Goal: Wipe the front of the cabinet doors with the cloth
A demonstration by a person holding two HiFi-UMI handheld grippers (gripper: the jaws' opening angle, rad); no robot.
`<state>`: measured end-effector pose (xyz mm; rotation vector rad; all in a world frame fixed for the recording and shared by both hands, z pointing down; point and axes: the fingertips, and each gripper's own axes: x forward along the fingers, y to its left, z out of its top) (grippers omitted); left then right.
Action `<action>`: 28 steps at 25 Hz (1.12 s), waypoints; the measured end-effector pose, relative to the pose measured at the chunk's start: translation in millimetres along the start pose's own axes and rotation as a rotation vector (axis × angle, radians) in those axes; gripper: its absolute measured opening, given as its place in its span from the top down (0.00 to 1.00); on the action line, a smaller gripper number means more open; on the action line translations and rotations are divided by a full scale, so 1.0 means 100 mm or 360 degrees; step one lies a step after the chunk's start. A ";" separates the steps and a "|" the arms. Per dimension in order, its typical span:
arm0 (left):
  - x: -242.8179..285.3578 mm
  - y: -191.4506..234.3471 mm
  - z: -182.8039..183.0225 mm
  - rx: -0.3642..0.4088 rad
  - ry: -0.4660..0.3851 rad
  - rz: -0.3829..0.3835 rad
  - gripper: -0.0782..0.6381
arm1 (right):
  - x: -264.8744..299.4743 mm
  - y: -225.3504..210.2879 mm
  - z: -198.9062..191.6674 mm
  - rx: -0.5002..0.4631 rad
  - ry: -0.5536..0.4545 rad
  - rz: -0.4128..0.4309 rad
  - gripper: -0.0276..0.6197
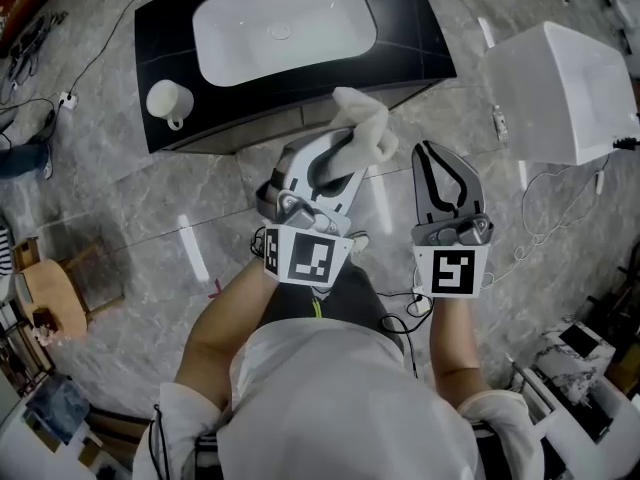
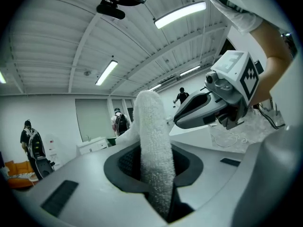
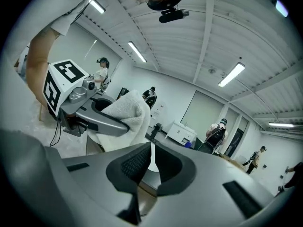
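Note:
A black-topped vanity cabinet (image 1: 170,38) with a white basin (image 1: 285,23) stands ahead of me, and its front (image 1: 260,133) shows only as a narrow strip from above. My left gripper (image 1: 350,148) is shut on a white fluffy cloth (image 1: 365,123), held in the air just short of the cabinet's front edge. In the left gripper view the cloth (image 2: 154,145) stands up between the jaws. My right gripper (image 1: 432,156) hovers beside it on the right, shut with nothing in it. The right gripper view shows the right gripper (image 3: 151,162) with its pads together, and the cloth (image 3: 128,112) at left.
A white mug (image 1: 168,101) sits on the cabinet top's left corner. A white box-like unit (image 1: 560,88) stands to the right, with cables (image 1: 545,218) on the marble floor. A wooden stool (image 1: 55,293) is at left. Several people stand far off in the gripper views.

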<state>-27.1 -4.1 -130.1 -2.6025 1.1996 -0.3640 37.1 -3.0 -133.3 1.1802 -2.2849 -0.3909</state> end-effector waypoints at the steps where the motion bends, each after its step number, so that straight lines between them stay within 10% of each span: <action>1: -0.01 0.01 0.07 0.0016 -0.0007 0.0002 0.75 | -0.03 -0.03 0.05 -0.0010 -0.0009 0.0003 0.88; 28: -0.51 0.23 1.17 0.0279 -0.0173 0.0110 0.75 | -0.65 -0.27 0.86 -0.0059 -0.0172 -0.0080 0.88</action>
